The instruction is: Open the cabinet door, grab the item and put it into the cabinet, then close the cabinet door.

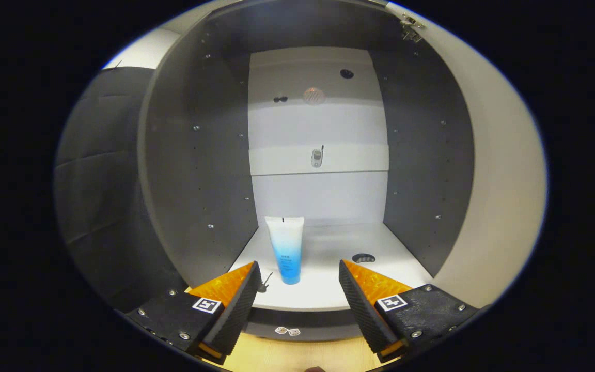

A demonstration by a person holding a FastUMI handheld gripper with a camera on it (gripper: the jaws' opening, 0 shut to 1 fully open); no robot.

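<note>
The cabinet stands open in front of me, with dark grey side walls and a white back panel. Its door is swung out to the right, hinge at the top. A white-to-blue tube stands upright on its blue cap on the cabinet's white floor, just ahead of the left finger and apart from it. My gripper is open at the cabinet's front edge, with nothing between its fingers.
A round dark hole sits in the cabinet floor ahead of the right finger. A small metal fitting hangs on the white rail at the back. Below the cabinet lies a wooden surface. Dark padded wall is to the left.
</note>
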